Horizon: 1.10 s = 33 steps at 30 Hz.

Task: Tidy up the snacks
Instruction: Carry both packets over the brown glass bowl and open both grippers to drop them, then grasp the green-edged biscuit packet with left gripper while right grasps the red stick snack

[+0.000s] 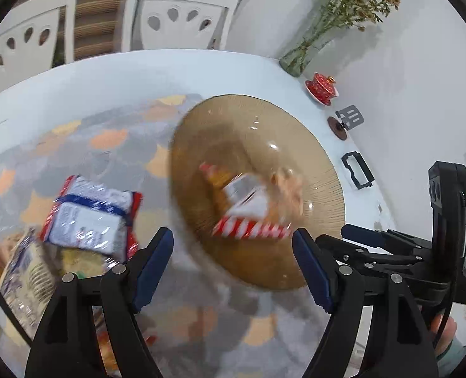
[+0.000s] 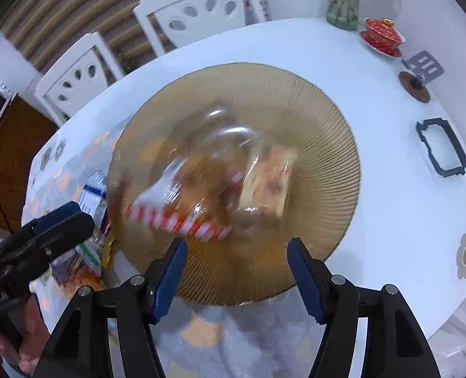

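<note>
Amber glass plate, ribbed at the rim, sits on the white table with its near edge over a grey cloth printed with orange shapes. Two snack packets lie on the plate, both blurred: a packet with a red-and-white striped edge on the left side, and a clear-wrapped pale packet just beside it to the right. Cannot tell whether the two overlap.

Off the plate, on the cloth to its left, lies a white packet with red ends and a blue band. Nearer the left edge of the left wrist view is more snack packaging, too blurred to sort out.

Left gripper: jaws apart, nothing between them, hovering over the near rim of the plate. Right gripper: jaws apart, nothing between them, also above the plate's near rim. Each gripper shows at the edge of the other's view, with a hand behind it.

Farther out, along the table's far right side: a green glass vase with dried stems, a red lidded cup on a saucer, a small grey stand on a dark round base, and a dark open frame. White chairs stand beyond the table.
</note>
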Motion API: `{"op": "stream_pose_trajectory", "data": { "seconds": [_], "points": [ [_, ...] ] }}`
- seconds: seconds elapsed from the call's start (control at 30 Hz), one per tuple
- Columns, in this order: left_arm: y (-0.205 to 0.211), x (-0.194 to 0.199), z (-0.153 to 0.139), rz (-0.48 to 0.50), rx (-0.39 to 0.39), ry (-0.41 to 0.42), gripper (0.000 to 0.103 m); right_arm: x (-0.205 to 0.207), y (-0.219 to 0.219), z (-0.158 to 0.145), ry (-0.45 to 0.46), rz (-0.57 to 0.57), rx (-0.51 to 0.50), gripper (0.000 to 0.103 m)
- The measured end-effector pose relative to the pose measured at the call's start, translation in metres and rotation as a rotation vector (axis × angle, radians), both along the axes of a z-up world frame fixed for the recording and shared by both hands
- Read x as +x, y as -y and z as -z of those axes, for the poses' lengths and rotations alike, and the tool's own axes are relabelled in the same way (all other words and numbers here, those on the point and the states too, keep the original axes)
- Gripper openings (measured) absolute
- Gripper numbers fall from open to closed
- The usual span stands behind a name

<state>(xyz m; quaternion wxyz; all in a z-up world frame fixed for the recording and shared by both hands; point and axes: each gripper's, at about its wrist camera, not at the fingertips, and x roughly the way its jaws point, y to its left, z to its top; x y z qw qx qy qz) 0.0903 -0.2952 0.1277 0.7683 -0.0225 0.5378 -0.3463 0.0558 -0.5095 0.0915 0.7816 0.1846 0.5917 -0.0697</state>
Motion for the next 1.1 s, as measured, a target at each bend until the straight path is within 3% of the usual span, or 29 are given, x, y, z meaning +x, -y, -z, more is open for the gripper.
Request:
{"op": "stream_pose_trajectory", "data": {
  "seconds": [0.17,0.4,0.57,0.87,1.1],
  "points": [
    [-0.048,-0.011,-0.008,-0.076,0.005,0.029,0.077,-0.003,-0.039,-0.005,0.022,-0.114,0.022,0.064],
    [-0.155,-0.019,-0.028,-0.298,0.002,0.049,0.077,-0.001,-0.112,-0.009,0.046,-0.247,0.122,0.064],
    [-0.222,-0.031,-0.032,-0.440,0.060,0.084,0.077,-0.003,-0.167,-0.007,0.034,-0.368,0.138,0.064],
    [-0.337,-0.047,0.003,-0.701,0.076,-0.003,0.076,-0.015,-0.248,0.019,-0.049,-0.530,0.147,0.064],
    [-0.357,-0.044,0.041,-0.720,0.109,-0.074,0.076,-0.022,-0.282,0.043,-0.095,-0.592,0.110,0.064]
  ]
}}
